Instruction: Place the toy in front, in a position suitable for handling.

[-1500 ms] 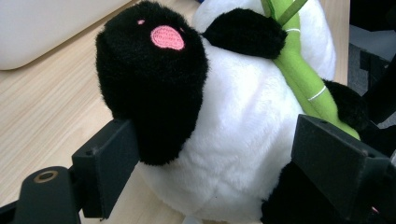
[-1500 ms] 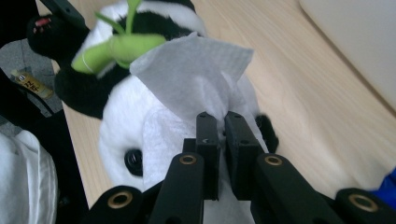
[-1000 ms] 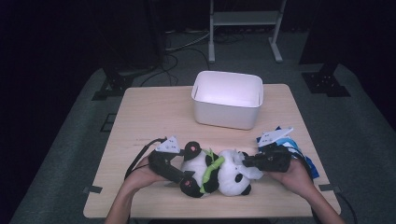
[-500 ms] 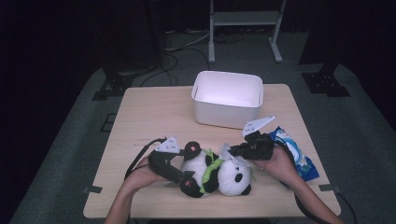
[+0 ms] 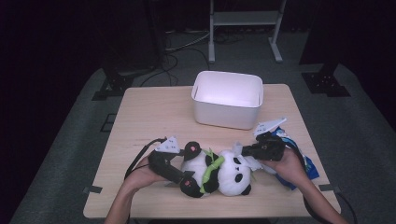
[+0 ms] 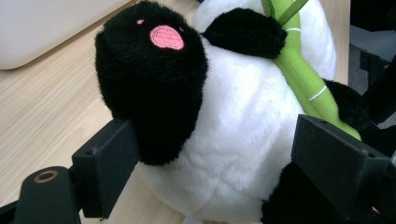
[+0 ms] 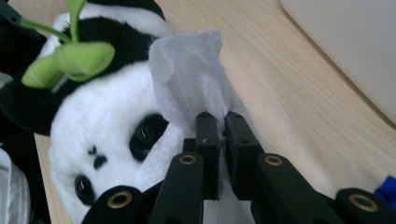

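Observation:
A black and white panda plush [image 5: 232,173] with a green bamboo stalk [image 5: 210,171] lies on its back near the table's front edge. My left gripper [image 5: 187,173] is shut on its lower body. In the left gripper view the jaws press a black leg [image 6: 154,93] on one side and the flank by the bamboo [image 6: 299,79] on the other. My right gripper [image 5: 244,150] is shut on a thin white wipe [image 7: 187,74]. It holds the wipe against the top of the panda's head [image 7: 107,116], just above one eye.
A white bin [image 5: 227,98] stands at the back middle of the wooden table [image 5: 149,116]. A blue wipe pack [image 5: 306,163] lies under my right hand near the right edge. Cables trail from the left gripper to the table's left front.
My right gripper has moved with the wipe a little away from the front edge and onto the panda's head. The left gripper and the panda have stayed put.

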A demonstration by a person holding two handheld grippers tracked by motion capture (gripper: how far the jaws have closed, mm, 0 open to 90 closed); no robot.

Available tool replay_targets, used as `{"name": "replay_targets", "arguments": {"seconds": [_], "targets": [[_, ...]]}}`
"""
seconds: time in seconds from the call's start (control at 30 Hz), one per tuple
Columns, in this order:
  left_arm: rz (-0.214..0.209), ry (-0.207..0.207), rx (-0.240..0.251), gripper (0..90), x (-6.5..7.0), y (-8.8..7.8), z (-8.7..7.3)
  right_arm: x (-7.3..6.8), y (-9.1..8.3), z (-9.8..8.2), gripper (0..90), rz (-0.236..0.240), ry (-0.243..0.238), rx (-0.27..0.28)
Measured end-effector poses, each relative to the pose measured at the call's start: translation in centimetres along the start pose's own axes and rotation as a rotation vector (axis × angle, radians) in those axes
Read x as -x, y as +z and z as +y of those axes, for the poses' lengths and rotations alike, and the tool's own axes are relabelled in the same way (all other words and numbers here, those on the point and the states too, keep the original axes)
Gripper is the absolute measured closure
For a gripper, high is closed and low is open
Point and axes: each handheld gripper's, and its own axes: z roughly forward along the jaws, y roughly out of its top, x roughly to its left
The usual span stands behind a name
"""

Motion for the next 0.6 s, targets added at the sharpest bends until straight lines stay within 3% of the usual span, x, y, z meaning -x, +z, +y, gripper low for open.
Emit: {"name": "replay_targets", "arguments": {"seconds": [0.27,0.6], "targets": [[0.001,0.0,-0.001,14.1,0.0,0.0,0.0,-0.2,-0.9,-2.5,84.2,0.006,0.033,0.008],[-0.004,0.005,-0.015,14.2,0.1,0.2,0.0,-1.9,-1.7,-4.7,84.2,0.032,0.04,0.03]]}}
